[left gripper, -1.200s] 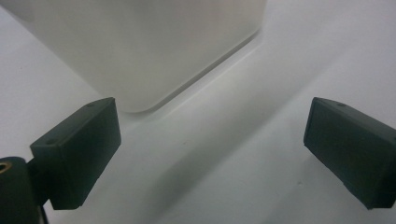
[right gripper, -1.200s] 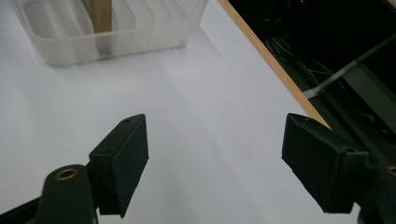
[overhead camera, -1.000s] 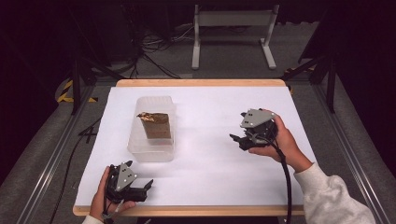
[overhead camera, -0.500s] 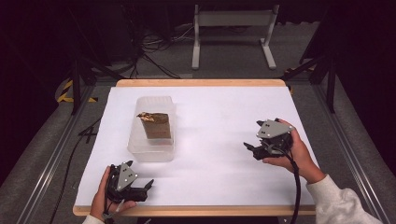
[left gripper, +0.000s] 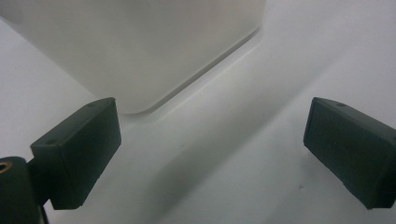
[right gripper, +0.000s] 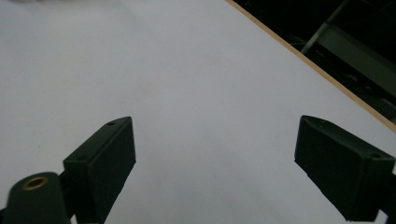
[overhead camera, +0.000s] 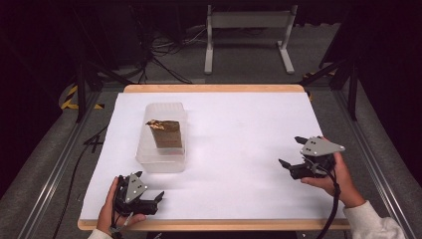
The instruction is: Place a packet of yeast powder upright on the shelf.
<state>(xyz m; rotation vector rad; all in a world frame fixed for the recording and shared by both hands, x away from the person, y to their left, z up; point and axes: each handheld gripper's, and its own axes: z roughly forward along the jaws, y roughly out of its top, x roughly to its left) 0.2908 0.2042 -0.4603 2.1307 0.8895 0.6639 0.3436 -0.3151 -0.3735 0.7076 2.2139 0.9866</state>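
Left gripper: jaws spread wide, nothing between them. In the left gripper view the gripper looks over bare white table cover toward a rounded corner of the clear plastic container, which sits just ahead of the jaws, apart from them. In the high view this gripper rests at the near edge of the table, just in front of the container on the person's side, held by the left hand.

Right gripper: jaws released, wide apart, empty. In the right gripper view the gripper faces bare white cover, with the wooden table edge running diagonally beyond. In the high view it sits well to the right of the container, near the right side of the table, held in the right hand; cable trails toward the person.

Container: upright on the cover, left of table centre, touched by neither gripper. A brown packet with a crumpled gold top stands inside it, leaning slightly; whether it touches a wall, cannot tell.
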